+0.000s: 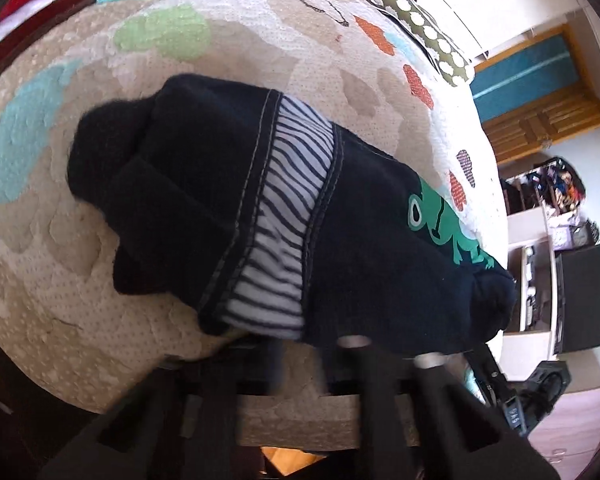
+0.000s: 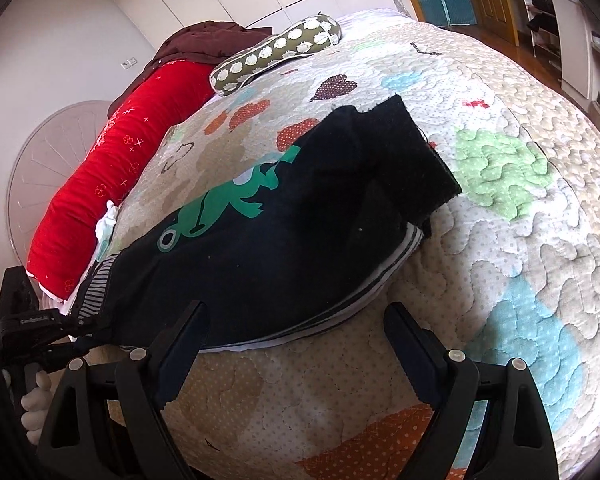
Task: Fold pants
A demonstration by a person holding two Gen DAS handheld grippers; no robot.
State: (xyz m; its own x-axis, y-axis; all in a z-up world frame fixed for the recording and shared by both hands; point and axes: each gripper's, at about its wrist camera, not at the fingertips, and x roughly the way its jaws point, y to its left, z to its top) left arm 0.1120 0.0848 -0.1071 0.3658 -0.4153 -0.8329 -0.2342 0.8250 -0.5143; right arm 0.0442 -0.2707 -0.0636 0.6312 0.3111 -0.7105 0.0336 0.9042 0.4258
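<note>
**Pants folded on bed, final tidy pending**

Nearest in the right wrist view, our right tool [image 2: 296, 340] stands spread, its tips just short of the pants' [image 2: 268, 248] near edge, gripping nothing. In the left wrist view our left tool [image 1: 392, 350] is blurred; its tips sit close together against the dark fabric, but we cannot tell whether they pinch it.

The pants lie as a compact bundle on the quilt [image 2: 500, 264], legs doubled over. We judge the folding mostly done; squaring the loose cuff [image 2: 416, 152] remains.

Only the left view shows the striped band [image 1: 288, 216] fully. Only the right view shows the red bolster [image 2: 112, 184] and spotted pillow [image 2: 276, 52] together, farther back.
</note>
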